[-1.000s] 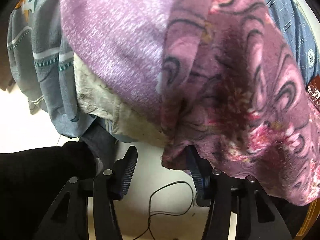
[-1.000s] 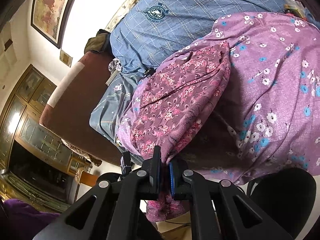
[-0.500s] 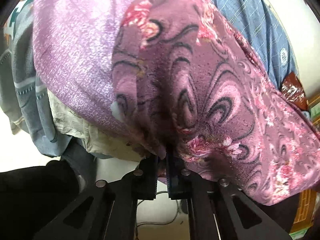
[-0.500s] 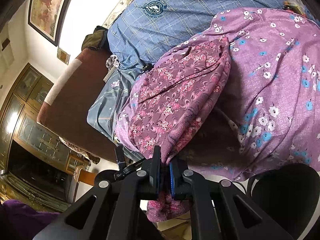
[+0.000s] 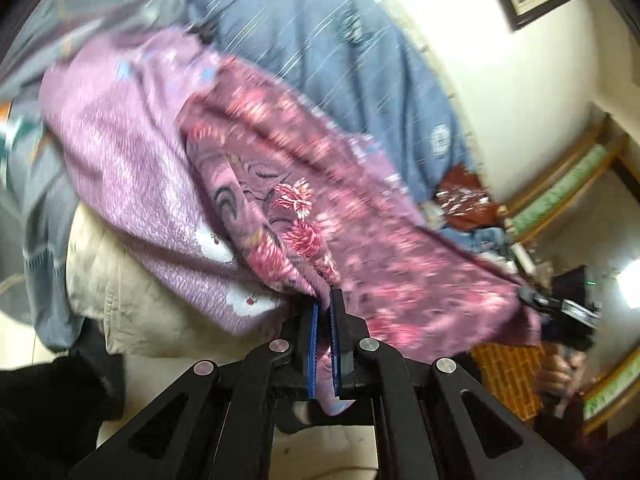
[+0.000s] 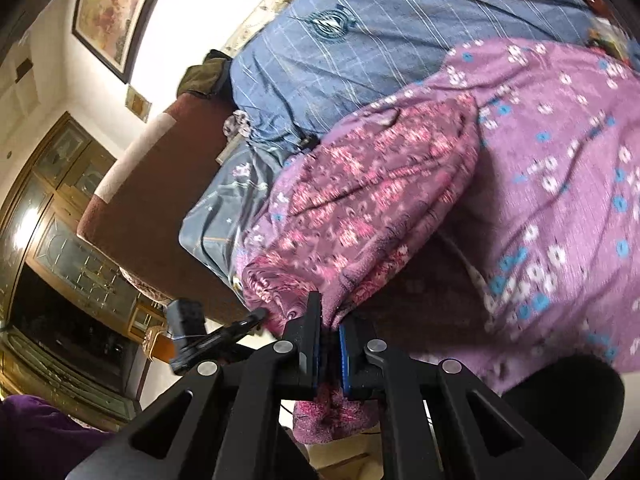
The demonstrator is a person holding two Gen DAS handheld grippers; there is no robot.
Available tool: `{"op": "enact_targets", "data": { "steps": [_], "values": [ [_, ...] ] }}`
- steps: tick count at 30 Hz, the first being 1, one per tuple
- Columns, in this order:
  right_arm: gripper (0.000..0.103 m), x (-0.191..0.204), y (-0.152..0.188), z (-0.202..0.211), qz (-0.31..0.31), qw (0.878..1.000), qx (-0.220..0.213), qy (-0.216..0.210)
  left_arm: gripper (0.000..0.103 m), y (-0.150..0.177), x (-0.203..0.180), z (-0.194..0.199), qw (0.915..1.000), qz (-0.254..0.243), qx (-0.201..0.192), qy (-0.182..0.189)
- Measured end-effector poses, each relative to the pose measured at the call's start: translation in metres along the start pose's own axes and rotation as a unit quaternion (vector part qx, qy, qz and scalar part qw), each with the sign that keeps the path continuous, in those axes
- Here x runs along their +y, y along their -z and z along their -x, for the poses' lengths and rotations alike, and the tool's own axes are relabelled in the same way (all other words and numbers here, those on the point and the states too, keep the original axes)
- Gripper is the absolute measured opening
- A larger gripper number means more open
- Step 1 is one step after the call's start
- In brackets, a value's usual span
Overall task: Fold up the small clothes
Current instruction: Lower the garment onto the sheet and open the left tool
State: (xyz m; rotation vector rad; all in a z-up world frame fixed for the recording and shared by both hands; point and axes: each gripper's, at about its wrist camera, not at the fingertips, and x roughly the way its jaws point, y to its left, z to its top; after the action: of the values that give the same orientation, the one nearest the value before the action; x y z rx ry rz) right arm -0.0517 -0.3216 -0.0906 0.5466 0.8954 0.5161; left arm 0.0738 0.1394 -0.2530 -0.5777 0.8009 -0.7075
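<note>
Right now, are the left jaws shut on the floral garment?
Yes: the left gripper pinches the floral garment's edge between closed pads.

Left wrist view: close behind left gripper (image 5: 323,312), angled down across the bed.
Right wrist view: close behind right gripper (image 6: 329,322), angled down.
Shared: maroon floral cloth garment (image 5: 360,248) (image 6: 360,208), blue checked bedcover (image 5: 340,60) (image 6: 400,40).

No words or numbers can be read anywhere. The blue checked sheet (image 6: 400,40) carries a round dark crest (image 6: 330,24) with a ring of lettering, too small and blurred to make out. In the left wrist view a similar round badge (image 5: 440,140) on the same sheet is smeared by motion.
</note>
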Motion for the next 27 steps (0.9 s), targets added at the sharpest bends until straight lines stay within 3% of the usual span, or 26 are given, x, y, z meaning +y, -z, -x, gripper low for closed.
{"op": "enact_targets", "data": {
  "steps": [5,8,14,21,24,27],
  "values": [
    [0.006,0.002,-0.022,-0.004,0.002,0.999,-0.025,-0.031,0.003,-0.019,-0.002,0.012,0.9993,-0.015,0.035,0.002],
    [0.006,0.002,-0.031,-0.01,0.006,0.999,-0.031,-0.041,0.003,-0.029,-0.004,0.015,0.9987,0.007,0.048,0.013],
    [0.006,0.0,-0.054,-0.015,0.014,0.997,-0.051,-0.06,0.003,-0.061,-0.037,0.02,0.9987,0.007,0.045,0.023],
    [0.006,-0.024,-0.112,-0.023,-0.009,0.991,-0.113,-0.069,0.003,-0.144,-0.037,-0.006,0.9989,0.022,-0.024,0.035],
    [0.006,-0.05,-0.148,-0.034,-0.046,0.986,-0.143,-0.075,0.003,-0.19,-0.018,-0.026,0.9959,0.051,-0.071,0.025],
    [0.006,-0.088,-0.186,-0.055,-0.097,0.978,-0.173,-0.064,0.002,-0.239,0.013,-0.053,0.9875,0.084,-0.132,-0.017]
  ]
}}
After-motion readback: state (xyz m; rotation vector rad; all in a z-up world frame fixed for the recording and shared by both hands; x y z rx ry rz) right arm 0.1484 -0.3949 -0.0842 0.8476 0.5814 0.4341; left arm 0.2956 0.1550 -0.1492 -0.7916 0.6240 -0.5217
